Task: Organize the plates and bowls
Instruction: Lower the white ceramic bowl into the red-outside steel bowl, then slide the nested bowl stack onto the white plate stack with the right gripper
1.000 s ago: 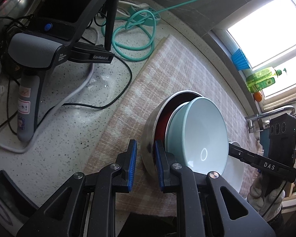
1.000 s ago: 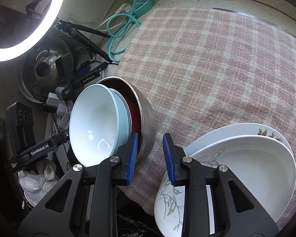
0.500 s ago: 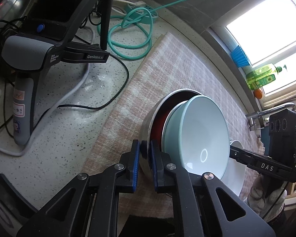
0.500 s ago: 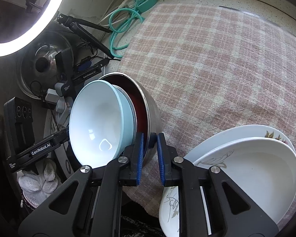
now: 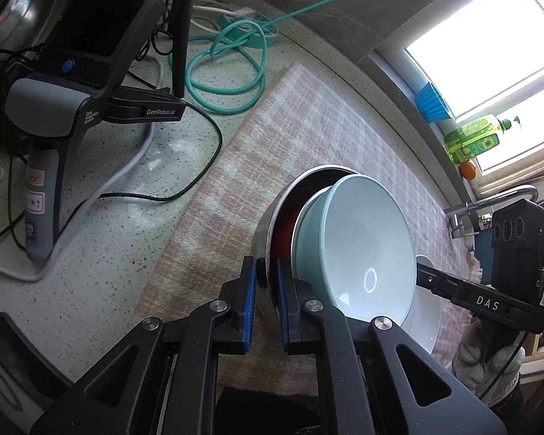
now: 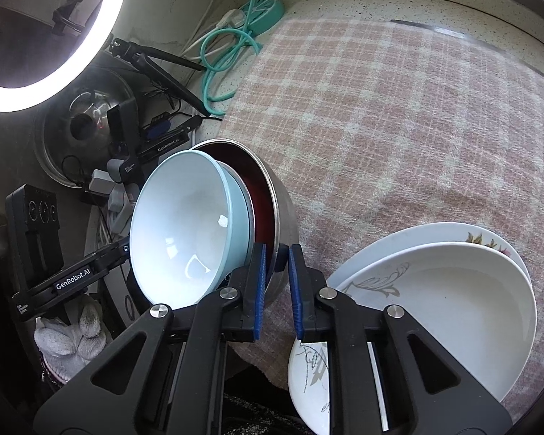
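- The left gripper (image 5: pixel 266 277) now has its fingers pressed on the rim of the steel bowl (image 5: pixel 268 224): one blue pad is outside the wall and the other is inside.
- The right gripper (image 6: pixel 276 266) grips the same rim on the opposite side, so both hands hold one steel bowl (image 6: pixel 286 214).
- One second ago both pairs of fingers stood open around the rim with a clear gap; half a second ago they were nearly closed; now they are clamped on the metal.
- I judge that the grasp is finished and the next step is to carry the stack.
- Inside the steel bowl sits a red bowl (image 5: pixel 283 232), and in it a light blue bowl (image 5: pixel 362 250); the three are nested and look tilted in both views.
- The stack is over the checked cloth (image 6: pixel 399 108), near its edge closest to the person; whether it is touching the cloth I cannot tell.
- Beside it, toward the right near corner of the cloth, lie the white plates (image 6: pixel 453 297), stacked, with a smaller flowered plate (image 6: pixel 308 369) partly under them.
- The plates lie as they did in the earlier frames.
- The blue bowl is loose in the stack, so it could slide if the tilt grows.
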### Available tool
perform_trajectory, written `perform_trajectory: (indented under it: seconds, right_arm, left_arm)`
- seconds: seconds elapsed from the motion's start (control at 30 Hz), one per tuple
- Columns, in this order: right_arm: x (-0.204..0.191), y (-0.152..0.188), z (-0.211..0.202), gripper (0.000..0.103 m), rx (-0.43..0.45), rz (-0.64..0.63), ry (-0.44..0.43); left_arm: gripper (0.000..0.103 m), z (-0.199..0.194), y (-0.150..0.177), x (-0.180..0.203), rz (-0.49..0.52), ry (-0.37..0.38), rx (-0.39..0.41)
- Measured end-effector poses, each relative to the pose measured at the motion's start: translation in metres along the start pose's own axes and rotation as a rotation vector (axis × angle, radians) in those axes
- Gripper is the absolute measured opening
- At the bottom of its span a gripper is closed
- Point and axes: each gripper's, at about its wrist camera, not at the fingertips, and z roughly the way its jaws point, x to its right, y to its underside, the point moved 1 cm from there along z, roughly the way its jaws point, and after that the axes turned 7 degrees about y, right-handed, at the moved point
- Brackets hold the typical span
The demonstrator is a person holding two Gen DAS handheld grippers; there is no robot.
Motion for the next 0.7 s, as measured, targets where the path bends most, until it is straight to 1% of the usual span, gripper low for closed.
perform_trajectory:
  seconds: [0.4, 0.7]
  right_arm:
    - [0.018, 0.011, -0.057, 0.014, 0.073, 0.017, -0.008]
    - [0.052, 0.033, -0.093, 0.014, 0.105, 0.048, 0.017]
  left_arm:
    - [0.008, -0.015, 0.0, 0.048, 0.077, 0.05, 0.037]
    - [0.008, -0.006, 0.01, 0.085, 0.132, 0.1, 0.017]
